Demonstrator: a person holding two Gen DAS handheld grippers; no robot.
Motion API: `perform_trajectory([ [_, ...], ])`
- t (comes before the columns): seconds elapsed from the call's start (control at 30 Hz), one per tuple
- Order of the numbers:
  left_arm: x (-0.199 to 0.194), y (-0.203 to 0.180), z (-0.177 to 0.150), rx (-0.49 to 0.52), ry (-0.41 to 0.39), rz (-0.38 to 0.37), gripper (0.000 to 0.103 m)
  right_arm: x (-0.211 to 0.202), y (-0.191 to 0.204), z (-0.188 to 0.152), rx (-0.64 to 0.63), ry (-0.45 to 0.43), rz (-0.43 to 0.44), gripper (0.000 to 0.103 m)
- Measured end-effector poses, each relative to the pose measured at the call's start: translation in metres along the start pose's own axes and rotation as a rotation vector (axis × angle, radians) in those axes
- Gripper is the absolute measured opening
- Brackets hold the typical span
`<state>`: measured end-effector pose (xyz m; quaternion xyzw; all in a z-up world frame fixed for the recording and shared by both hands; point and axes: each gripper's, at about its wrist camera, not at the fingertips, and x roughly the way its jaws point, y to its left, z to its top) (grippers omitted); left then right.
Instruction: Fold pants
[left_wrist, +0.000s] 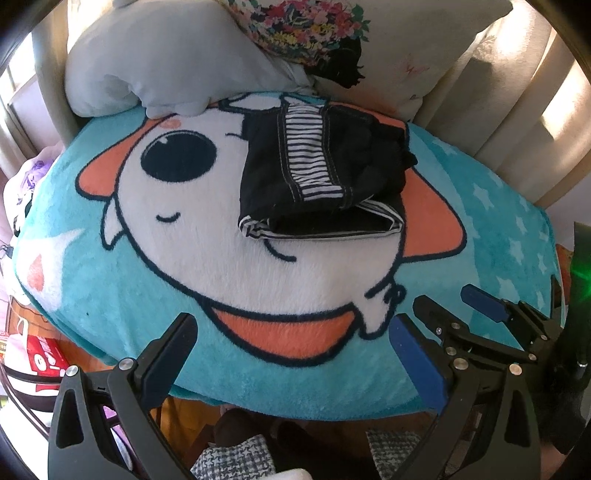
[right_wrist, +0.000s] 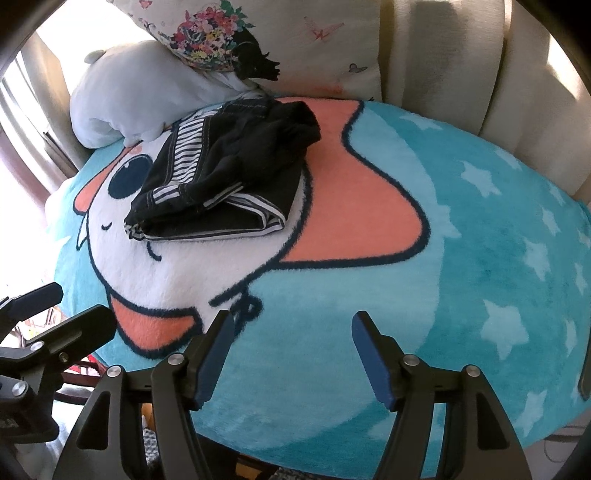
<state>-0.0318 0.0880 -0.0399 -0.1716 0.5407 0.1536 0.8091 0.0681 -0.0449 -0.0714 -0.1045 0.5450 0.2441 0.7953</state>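
Left wrist: folded pants (left_wrist: 317, 173) on teal cartoon blanket (left_wrist: 110, 295), pillows (left_wrist: 155, 70) behind.

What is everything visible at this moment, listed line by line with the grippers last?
pants: one pair, black with white-striped panels, folded into a bundle on the blanket's white cartoon face
blanket: one, teal with white stars and an orange-and-white cartoon, covering the seat
plush pillow: one, pale grey-white, at the back, touching the blanket edge
floral cushion: one, cream with multicoloured flowers and a black patch, leaning on the backrest
sofa backrest: one, beige, behind everything
red-and-white pack: one, low at the left edge, beside the blanket
left gripper: one, black with blue pads, open, empty
right gripper: one, black with blue pads, open, empty
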Motion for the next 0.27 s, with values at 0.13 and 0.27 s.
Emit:
perform_trajectory([
  [0.13,0.0032,0.0036,0.0012,-0.001,0.004,-0.003,0.103,0.0005,0.0024,0.0013,0.000,-0.003,-0.003,0.071],
  [0.27,0.0085,0.0059,0.0059,0.020,0.022,0.010,0.103,0.0020,0.0043,0.0035,0.001,-0.005,-0.008,0.072],
])
